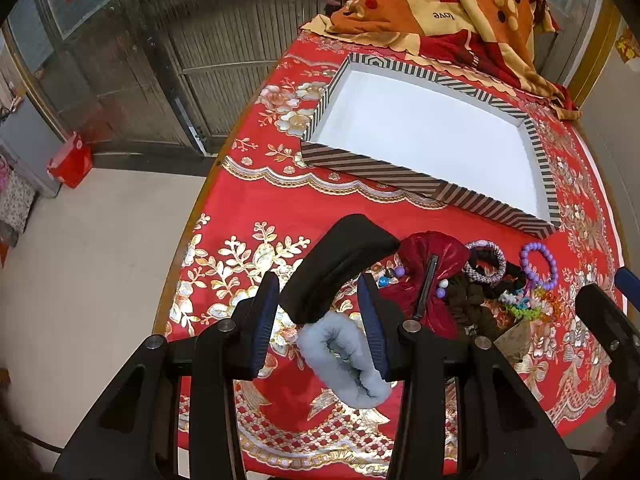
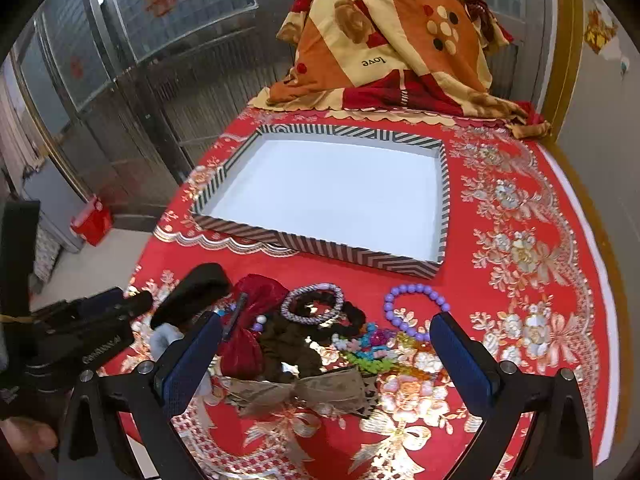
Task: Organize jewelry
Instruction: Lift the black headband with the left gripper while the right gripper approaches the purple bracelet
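Lowest in the left wrist view, the left gripper [image 1: 320, 320] stands part open astride a pale blue fluffy piece [image 1: 348, 354] and the near end of a black padded headband [image 1: 340, 264]; whether its pads actually press on either cannot be told. If they only brush the fluff, a lift would likely leave it behind, or drag the headband along with it.

In the right wrist view the right gripper [image 2: 326, 354] hangs wide open and empty above the heap at lower centre: a burlap bow [image 2: 298, 394], a brown scrunchie [image 2: 288, 346], a red satin bow [image 2: 250, 326] and bright plastic clips [image 2: 368, 350]. These lie touching and overlapping, so a closing pinch could catch two at once or scatter the clips over the red tablecloth [image 2: 520, 320].

Just beyond, the lilac braided bracelet [image 2: 314, 304] and purple bead bracelet [image 2: 414, 308] could roll or slip from the pads.

Farthest, the striped tray [image 2: 320, 246] sits empty mid-frame; nothing is sorted yet, and a careless drop could miss its low wall.
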`<state>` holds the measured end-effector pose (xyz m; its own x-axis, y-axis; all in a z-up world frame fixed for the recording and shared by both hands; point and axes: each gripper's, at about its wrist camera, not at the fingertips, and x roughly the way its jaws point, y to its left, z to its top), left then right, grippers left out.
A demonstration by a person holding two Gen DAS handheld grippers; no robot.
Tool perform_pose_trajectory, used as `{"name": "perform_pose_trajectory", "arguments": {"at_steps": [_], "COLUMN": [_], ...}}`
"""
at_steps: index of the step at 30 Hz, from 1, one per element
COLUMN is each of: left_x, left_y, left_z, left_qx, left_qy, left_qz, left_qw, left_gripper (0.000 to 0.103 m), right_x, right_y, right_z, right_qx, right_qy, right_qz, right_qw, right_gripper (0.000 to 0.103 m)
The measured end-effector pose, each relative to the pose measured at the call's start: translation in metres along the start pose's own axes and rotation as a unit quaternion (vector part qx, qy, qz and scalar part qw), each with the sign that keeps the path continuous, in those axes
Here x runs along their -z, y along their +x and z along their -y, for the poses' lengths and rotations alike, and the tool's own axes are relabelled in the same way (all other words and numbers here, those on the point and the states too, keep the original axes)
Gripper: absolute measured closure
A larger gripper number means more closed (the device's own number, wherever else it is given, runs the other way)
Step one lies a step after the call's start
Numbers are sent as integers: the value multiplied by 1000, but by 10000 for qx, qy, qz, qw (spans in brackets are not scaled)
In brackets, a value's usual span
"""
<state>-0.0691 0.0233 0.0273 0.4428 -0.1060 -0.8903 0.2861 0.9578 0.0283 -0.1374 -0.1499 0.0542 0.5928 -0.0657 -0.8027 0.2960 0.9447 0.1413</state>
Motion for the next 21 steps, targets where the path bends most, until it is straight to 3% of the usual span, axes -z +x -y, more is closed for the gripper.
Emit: {"name": "perform_pose_trajectory", "arguments": {"at_steps": [21], "left_x": [2], "left_y": [3], "left_z": [6], "left_qx": [72], "left_qy": [41], "left_qz": [-85], "left_qw": [9999], "left_gripper": [63], "right_x": [2], "right_y": [3], "right_z": [1], "right_qx": [127], "right_qy": [-57], "right_qz": [-250], "right_qw": [9996], "right_gripper": [0]}}
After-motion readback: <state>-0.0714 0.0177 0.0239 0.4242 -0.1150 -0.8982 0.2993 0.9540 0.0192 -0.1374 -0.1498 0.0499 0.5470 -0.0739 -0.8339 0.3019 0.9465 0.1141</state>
